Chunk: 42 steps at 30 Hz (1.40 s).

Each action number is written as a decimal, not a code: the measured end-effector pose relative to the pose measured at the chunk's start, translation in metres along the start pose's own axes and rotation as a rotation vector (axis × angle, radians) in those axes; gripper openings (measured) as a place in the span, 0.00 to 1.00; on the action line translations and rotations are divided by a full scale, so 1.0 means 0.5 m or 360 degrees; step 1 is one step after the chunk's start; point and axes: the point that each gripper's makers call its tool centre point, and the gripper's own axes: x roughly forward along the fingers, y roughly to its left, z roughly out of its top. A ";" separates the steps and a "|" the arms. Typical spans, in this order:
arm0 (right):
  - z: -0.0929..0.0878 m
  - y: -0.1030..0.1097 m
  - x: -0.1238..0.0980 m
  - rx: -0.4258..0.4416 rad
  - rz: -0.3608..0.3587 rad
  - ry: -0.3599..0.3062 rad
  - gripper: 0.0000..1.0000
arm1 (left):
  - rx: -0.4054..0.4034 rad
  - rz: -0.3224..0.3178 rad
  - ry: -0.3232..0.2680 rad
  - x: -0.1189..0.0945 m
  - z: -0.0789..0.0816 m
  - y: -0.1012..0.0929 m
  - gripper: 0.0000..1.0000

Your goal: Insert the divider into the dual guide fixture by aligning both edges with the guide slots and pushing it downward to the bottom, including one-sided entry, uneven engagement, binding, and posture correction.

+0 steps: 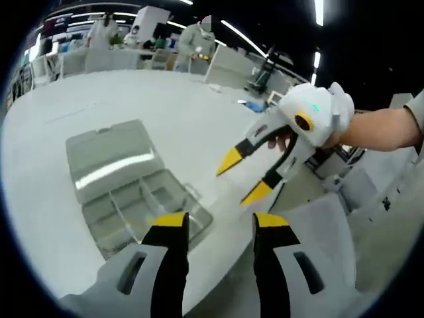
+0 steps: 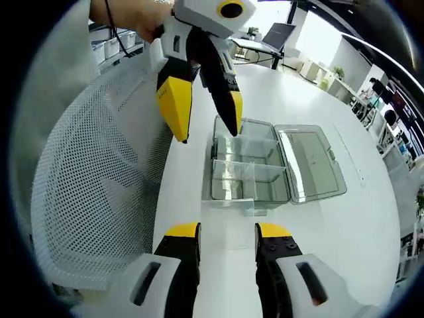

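Note:
A clear plastic box (image 1: 149,202) lies on the white table (image 1: 165,106), its lid (image 1: 109,159) folded open beside it. Thin clear dividers stand inside and split it into compartments. My left gripper (image 1: 220,224) hovers open and empty over the box's near corner. My right gripper (image 1: 236,184) comes in from the right, held by a person's hand, open and empty above the table beside the box. In the right gripper view the box (image 2: 248,169) and lid (image 2: 308,162) lie ahead of my open right gripper (image 2: 228,232). My left gripper (image 2: 209,132) hangs open above the box's far left edge.
A grey mesh chair back (image 2: 93,185) stands against the table edge on the left of the right gripper view, and the chair (image 1: 321,225) also sits at lower right of the left gripper view. People (image 1: 199,40) and desks are far behind the table (image 2: 344,225).

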 end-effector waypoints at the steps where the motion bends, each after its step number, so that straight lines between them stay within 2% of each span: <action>1: 0.005 0.000 -0.002 -0.0007 -0.0004 -0.0008 0.28 | -0.0010 -0.0002 -0.0003 0.001 0.000 0.000 0.36; 12: 0.046 0.000 -0.021 -0.0074 -0.0043 -0.0050 0.28 | -0.0196 -0.0054 -0.0081 0.006 0.008 -0.008 0.36; 21: 0.076 0.003 -0.030 -0.0128 -0.0063 -0.0083 0.28 | -0.0346 -0.0106 -0.0167 0.005 0.020 -0.017 0.27; 30: 0.100 0.005 -0.040 -0.0168 -0.0080 -0.0109 0.28 | -0.0496 -0.0137 -0.0220 0.006 0.019 -0.016 0.24; 42: 0.126 0.008 -0.044 -0.0220 -0.0089 -0.0137 0.28 | -0.0617 -0.0154 -0.0272 0.005 0.025 -0.014 0.19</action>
